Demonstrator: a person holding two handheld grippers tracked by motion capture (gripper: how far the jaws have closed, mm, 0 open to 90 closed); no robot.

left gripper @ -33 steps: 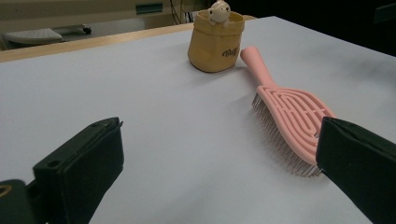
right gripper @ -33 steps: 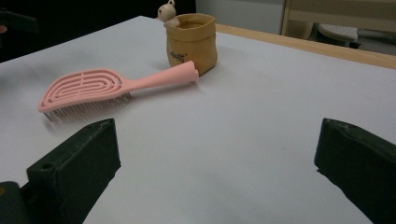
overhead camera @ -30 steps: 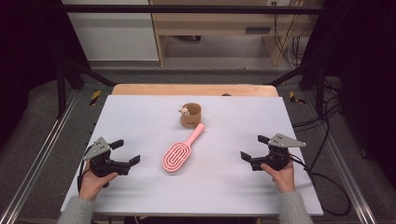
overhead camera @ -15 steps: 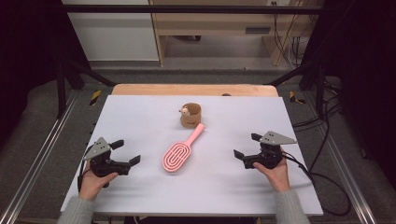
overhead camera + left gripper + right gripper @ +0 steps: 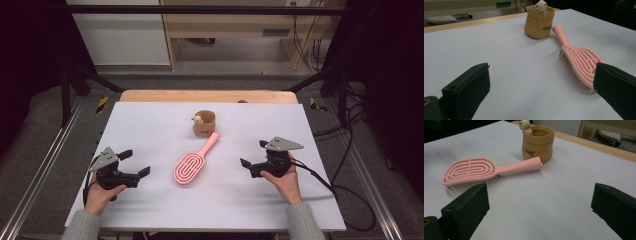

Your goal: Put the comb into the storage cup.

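One white tabletop [image 5: 150, 120] with a wooden far edge stands in a dim room of cables and metal rails. Two tongs, left [image 5: 134, 163] and right [image 5: 254, 154], rest wide open and empty either side of one pink hairbrush [image 5: 192, 163], bristles down, its handle tip just beside one tan fabric pot [image 5: 205, 124] carrying a half-hidden bear figure [image 5: 198, 119]

Both hands rest low, left gripper [image 5: 134, 163] and right gripper [image 5: 254, 154] fingers spread wide, facing inward.
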